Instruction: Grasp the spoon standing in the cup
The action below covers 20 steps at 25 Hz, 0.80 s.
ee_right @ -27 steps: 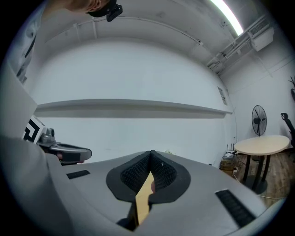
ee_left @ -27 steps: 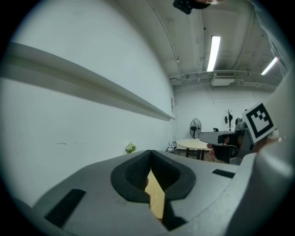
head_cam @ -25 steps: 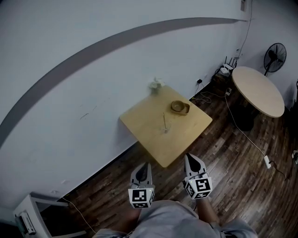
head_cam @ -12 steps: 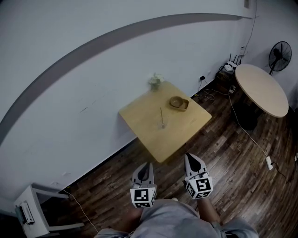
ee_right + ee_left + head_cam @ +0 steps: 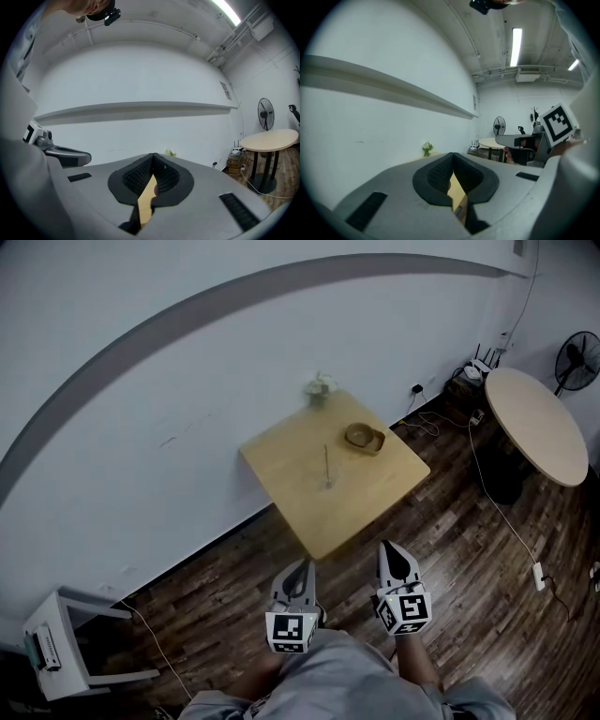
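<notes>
A thin spoon (image 5: pixel 326 465) stands upright near the middle of a square wooden table (image 5: pixel 291 474). The cup (image 5: pixel 329 485) at its foot is too small to make out clearly. Both grippers hang low in front of the person's body, well short of the table's near corner. My left gripper (image 5: pixel 299 567) (image 5: pixel 453 154) is shut with nothing between its pads. My right gripper (image 5: pixel 387 549) (image 5: pixel 153 155) is also shut and empty. Each gripper view shows only a sliver of the tabletop through its jaws.
A brown wooden bowl (image 5: pixel 364 438) sits on the table right of the spoon, and a small plant (image 5: pixel 320 385) stands at its far corner by the wall. A round table (image 5: pixel 539 423), a fan (image 5: pixel 579 357) and floor cables are at right. A white stand (image 5: pixel 56 652) is at bottom left.
The head view has shifted a little: the table sits slightly higher and the grippers slightly lower in the picture. Both grippers stay shut and empty.
</notes>
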### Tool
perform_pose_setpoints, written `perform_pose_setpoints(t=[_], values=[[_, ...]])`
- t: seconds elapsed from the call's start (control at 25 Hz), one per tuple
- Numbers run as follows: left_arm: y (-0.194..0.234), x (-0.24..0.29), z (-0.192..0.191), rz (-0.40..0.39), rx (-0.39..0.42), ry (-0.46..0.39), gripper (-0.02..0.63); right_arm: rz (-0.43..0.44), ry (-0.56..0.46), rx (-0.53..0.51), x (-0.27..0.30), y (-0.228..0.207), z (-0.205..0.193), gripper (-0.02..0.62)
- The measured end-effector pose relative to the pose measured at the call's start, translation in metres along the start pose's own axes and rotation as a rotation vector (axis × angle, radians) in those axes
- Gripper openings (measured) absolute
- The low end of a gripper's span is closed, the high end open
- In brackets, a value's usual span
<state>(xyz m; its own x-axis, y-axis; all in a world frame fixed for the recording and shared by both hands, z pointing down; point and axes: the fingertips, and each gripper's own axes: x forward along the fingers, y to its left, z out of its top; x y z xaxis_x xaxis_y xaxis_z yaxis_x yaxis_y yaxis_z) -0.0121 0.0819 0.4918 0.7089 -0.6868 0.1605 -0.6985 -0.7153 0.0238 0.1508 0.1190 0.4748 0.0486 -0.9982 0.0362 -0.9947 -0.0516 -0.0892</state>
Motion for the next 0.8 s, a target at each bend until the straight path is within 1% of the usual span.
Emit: perform_pose_setpoints(t=[0.32, 0.52, 0.8], values=[[0.027, 0.051, 0.006, 0.001, -0.009, -0.015, 0.002, 0.005, 0.002, -0.016, 0.054, -0.018, 0.004, -0.002], [0.057, 0.088, 0.026, 0.01, -0.025, -0.042, 0.002, 0.007, 0.011, -0.035, 0.103, -0.026, 0.011, -0.002], [0.101, 0.138, 0.04, -0.007, -0.046, -0.047, 0.003, -0.027, 0.015, -0.057, 0.166, -0.045, 0.025, -0.002]])
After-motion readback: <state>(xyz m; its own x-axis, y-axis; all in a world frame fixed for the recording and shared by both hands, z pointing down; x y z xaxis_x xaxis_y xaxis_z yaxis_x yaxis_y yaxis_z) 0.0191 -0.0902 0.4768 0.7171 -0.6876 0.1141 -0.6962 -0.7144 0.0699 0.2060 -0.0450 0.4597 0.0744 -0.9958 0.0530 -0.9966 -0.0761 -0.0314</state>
